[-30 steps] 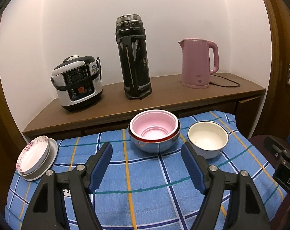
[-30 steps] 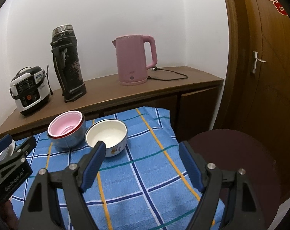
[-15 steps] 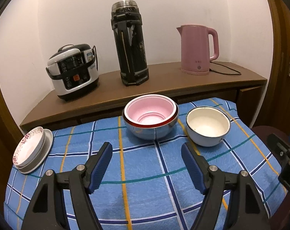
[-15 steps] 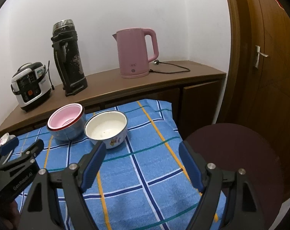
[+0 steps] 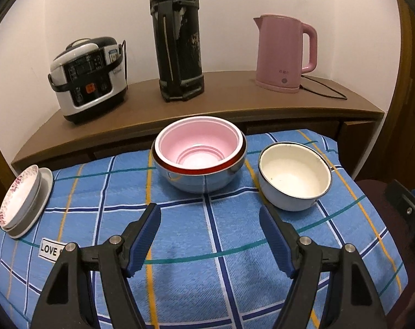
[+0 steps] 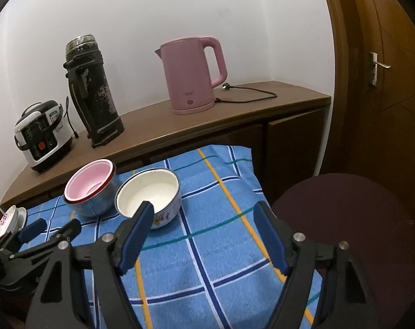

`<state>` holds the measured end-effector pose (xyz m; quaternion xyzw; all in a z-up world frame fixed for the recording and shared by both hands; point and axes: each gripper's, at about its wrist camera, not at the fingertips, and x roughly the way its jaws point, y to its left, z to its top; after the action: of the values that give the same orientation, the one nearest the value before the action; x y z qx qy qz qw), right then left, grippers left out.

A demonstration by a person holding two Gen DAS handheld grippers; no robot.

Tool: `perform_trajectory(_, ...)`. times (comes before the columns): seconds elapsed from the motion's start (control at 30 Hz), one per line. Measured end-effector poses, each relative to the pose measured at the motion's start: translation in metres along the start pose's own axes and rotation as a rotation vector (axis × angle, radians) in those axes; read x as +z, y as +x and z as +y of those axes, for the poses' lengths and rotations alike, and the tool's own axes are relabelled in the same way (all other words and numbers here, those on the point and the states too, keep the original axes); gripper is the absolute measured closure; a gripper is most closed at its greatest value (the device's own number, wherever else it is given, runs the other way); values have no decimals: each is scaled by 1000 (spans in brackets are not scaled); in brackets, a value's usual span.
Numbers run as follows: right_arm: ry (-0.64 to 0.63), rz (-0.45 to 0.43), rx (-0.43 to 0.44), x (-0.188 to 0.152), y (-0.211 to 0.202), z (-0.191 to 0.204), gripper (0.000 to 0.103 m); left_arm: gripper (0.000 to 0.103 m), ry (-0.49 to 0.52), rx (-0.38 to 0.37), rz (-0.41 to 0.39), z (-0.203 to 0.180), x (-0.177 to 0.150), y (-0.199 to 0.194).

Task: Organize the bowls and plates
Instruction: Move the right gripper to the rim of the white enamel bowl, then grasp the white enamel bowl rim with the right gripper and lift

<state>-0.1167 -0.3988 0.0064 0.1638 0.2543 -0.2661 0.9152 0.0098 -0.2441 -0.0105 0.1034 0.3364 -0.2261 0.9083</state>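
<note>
A steel bowl with a pink bowl nested inside (image 5: 199,153) stands at the back middle of the blue checked cloth (image 5: 221,268); it also shows in the right wrist view (image 6: 91,189). A white enamel bowl (image 5: 294,175) (image 6: 148,194) stands just right of it. A stack of small plates with a flowered one on top (image 5: 22,198) (image 6: 7,220) sits at the cloth's left edge. My left gripper (image 5: 210,240) is open and empty, just in front of the nested bowls. My right gripper (image 6: 203,233) is open and empty, its left finger overlapping the white bowl in view.
A wooden sideboard (image 5: 234,101) behind the table holds a rice cooker (image 5: 88,78), a black thermos (image 5: 177,38) and a pink kettle (image 5: 284,53) with a cord. A dark round stool (image 6: 352,224) stands right of the table. A wooden door (image 6: 385,82) is at far right.
Both grippers have moved forward and lower toward the bowls, which now look larger. The right gripper's left finger now overlaps the white bowl. Jaws stayed open.
</note>
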Motion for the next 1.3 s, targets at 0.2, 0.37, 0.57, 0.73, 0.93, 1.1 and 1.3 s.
perform_trajectory(0.2, 8, 18, 27, 3, 11, -5, 45, 27, -29, -12, 37, -1, 2, 13)
perform_trajectory(0.37, 29, 21, 56, 4, 14, -8, 52, 27, -41, -22, 49, -3, 4, 17)
perform_trajectory(0.57, 18, 32, 111, 10, 23, -5, 52, 27, -93, -70, 51, 0, 7, 19)
perform_trajectory(0.73, 56, 48, 140, 16, 39, -4, 51, 27, -166, -104, 32, 5, 19, 19)
perform_trajectory(0.93, 22, 70, 139, 21, 64, 9, 50, 36, -180, -138, 81, -9, 26, 37)
perform_trajectory(1.1, 35, 108, 158, 24, 83, 5, 52, 49, -207, -122, 145, -18, 22, 54)
perform_trajectory(1.3, 31, 146, 175, 27, 101, 6, 56, 59, -235, -122, 165, -26, 24, 65)
